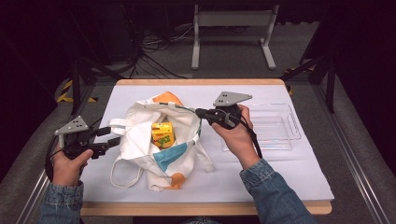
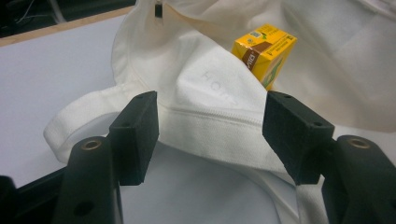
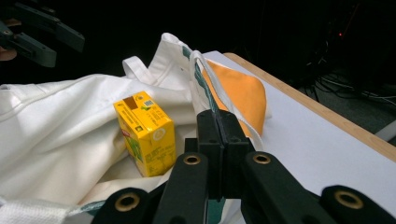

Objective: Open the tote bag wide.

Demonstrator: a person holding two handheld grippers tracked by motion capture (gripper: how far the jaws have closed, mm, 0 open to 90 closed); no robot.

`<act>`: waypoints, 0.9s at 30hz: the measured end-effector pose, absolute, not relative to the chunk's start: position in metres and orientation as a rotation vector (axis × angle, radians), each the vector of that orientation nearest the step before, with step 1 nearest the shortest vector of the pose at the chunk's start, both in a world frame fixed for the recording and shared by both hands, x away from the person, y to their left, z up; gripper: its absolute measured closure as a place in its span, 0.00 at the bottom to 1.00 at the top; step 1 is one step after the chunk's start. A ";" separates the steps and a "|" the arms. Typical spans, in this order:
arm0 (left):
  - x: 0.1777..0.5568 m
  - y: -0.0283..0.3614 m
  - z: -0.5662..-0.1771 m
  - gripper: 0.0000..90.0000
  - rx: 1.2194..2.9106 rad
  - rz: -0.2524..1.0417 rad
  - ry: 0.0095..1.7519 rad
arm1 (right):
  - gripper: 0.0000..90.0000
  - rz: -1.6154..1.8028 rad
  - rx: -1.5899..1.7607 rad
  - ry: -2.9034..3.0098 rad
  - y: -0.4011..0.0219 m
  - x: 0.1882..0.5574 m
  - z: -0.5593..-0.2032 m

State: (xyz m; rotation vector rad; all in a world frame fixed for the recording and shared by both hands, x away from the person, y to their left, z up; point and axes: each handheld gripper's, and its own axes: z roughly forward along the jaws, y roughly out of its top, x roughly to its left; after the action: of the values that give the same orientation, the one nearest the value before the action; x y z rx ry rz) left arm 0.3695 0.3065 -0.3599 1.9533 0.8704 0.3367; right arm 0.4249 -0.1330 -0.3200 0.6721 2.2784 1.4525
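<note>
Tote bag pinched at its right rim, carton inside

Bag (image 1: 159, 140), a white canvas tote with orange and teal patches, lies slumped in the middle of the white counter (image 1: 289, 177), its mouth open and facing up. A yellow drink carton (image 1: 162, 134) stands inside the opening, upright and slightly turned.

Right gripper (image 1: 201, 113) reaches in from the right side of the bag at its far edge. Its jaws are pressed together on the bag's rim and teal-striped handle strap; in the right gripper view (image 3: 218, 122) the strap (image 3: 205, 88) runs straight into the closed jaws, and the carton (image 3: 145, 133) sits just to the left of them, near but apart. The bag's orange corner (image 3: 240, 95) lies just beyond the jaws.

Left gripper (image 1: 111, 137) is at the bag's left side, low over the counter, with its jaws standing wide apart. In the left gripper view (image 2: 210, 128) a folded seam of the bag (image 2: 205, 105) and its white handle loop (image 2: 84, 119) lie between and just beyond the open jaws, with no pad pressing on the cloth. The carton (image 2: 264, 51) shows farther in, past the fold, toward the right jaw's side.

A clear plastic tray (image 1: 275, 128) rests on the counter to the right of the bag, behind the right hand (image 1: 238, 133).
</note>
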 end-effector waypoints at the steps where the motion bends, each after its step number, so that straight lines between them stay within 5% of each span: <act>1: 0.370 0.306 -0.362 0.41 1.954 0.327 0.866 | 0.99 1.452 0.682 2.278 -0.135 0.425 -0.321; 27: 0.381 0.296 -0.379 0.43 1.975 0.200 0.881 | 0.99 1.337 0.819 2.339 -0.152 0.429 -0.363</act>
State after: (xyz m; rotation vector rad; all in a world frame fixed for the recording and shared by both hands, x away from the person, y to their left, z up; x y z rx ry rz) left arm 0.3805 0.2960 -0.3789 1.9746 0.8813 0.2003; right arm 0.4287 -0.1516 -0.3631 0.8194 2.3389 1.3368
